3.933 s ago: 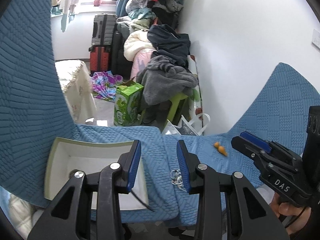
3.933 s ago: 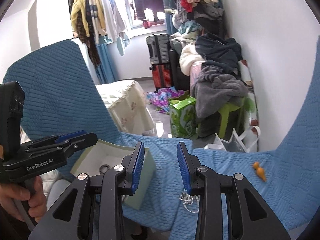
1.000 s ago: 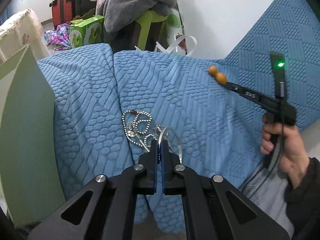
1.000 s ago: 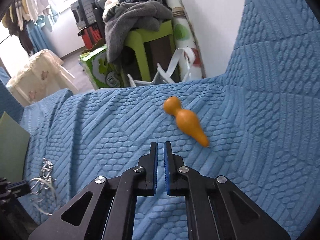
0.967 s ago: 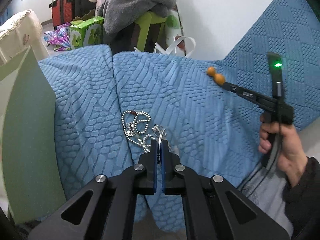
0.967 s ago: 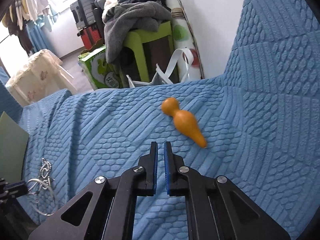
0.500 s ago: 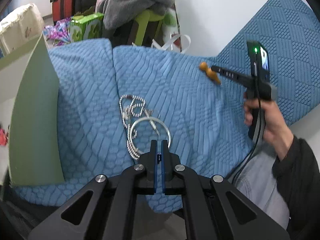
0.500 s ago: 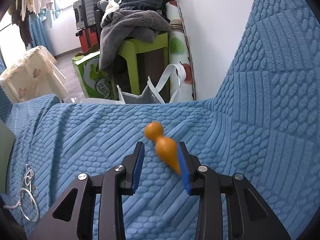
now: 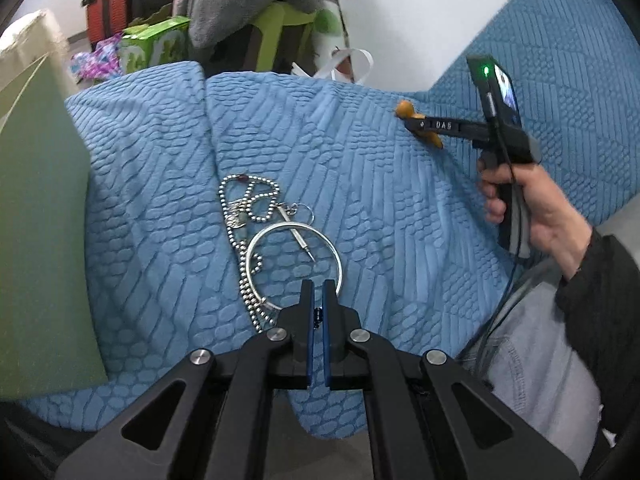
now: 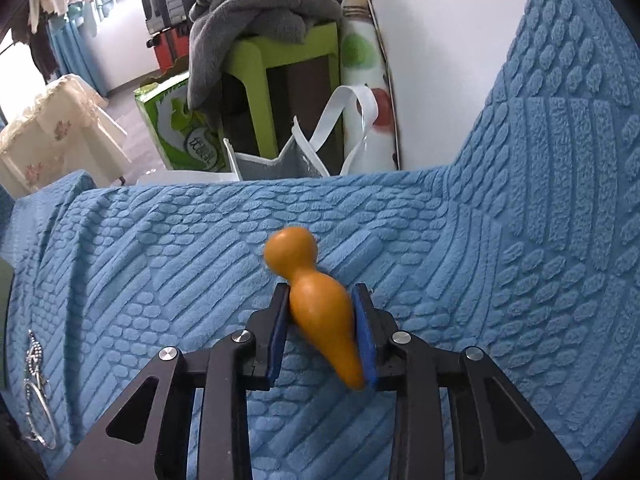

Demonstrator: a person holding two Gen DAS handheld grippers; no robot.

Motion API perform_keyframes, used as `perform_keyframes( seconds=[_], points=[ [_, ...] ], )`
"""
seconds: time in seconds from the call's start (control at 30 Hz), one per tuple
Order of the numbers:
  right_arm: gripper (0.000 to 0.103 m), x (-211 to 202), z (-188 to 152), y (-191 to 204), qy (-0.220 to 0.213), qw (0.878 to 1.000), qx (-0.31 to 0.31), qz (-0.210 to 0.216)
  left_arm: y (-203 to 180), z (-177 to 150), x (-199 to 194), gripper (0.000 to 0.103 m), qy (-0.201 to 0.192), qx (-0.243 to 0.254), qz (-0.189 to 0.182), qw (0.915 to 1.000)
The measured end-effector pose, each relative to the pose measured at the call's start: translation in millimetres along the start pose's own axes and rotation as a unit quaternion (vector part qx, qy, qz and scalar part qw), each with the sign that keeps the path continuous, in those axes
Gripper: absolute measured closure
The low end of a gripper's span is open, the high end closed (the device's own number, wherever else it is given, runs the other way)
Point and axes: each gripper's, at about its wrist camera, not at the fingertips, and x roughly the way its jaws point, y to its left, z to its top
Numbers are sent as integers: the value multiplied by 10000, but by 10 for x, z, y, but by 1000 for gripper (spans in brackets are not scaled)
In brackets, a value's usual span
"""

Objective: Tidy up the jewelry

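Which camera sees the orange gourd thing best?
The right wrist view: the orange gourd fills the middle, between the right gripper pads. In the left wrist view it is small, far off and half hidden behind that gripper.

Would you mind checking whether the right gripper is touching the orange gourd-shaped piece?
Touching. In the right wrist view, the right gripper has both blue pads pressed against the sides of the orange gourd-shaped piece, with no gap on either side.

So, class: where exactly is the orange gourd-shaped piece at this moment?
The orange gourd-shaped piece lies on the blue quilted cover, pinched between the right gripper's pads, right of the silver bangle.
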Motion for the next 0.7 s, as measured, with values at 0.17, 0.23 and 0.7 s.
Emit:
perform_keyframes(
  seconds=[0.17, 0.23, 0.7],
  points=[
    [75, -189, -104, 15, -18, 10000, 94, 17, -28, 4, 109, 100, 211, 195, 56, 9996],
    [75, -299, -166, 15, -48, 9997, 233, 103, -52, 4, 143, 99, 261, 335, 101, 9990],
    [75, -729, -568, 309, -44, 9981, 399, 464, -353, 16, 275, 85, 382, 1171, 314, 9919]
  ],
)
